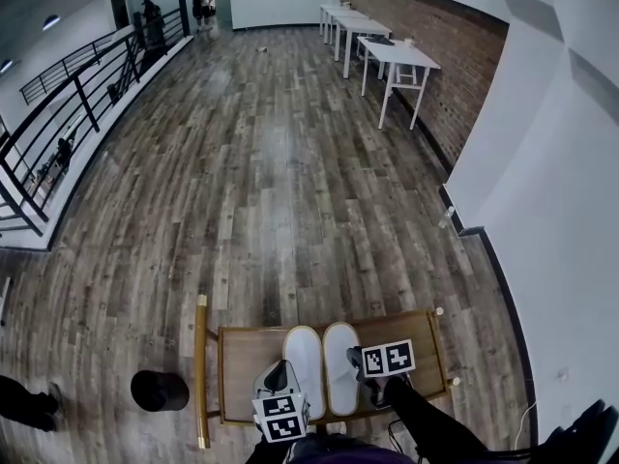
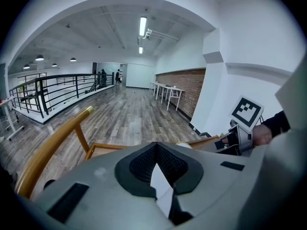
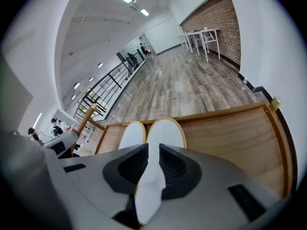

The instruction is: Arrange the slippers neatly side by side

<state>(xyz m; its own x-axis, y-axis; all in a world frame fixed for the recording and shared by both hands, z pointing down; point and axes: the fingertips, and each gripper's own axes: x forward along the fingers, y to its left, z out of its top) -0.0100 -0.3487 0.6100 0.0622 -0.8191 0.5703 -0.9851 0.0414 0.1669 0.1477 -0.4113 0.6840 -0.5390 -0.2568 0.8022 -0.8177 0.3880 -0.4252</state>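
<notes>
Two white slippers with tan rims lie side by side, toes pointing away, on a low wooden bench: the left slipper and the right slipper. My left gripper sits at the left slipper's heel end with its jaws together and nothing clearly pinched; a white sliver shows beneath them. My right gripper hovers over the right slipper's heel, jaws apart. The white insole shows in the gap and the pads do not press on it.
The bench has a raised wooden rim and a yellow rail along its left side. A round black object stands on the plank floor to the left. White tables line a brick wall far off, and a black railing runs along the left.
</notes>
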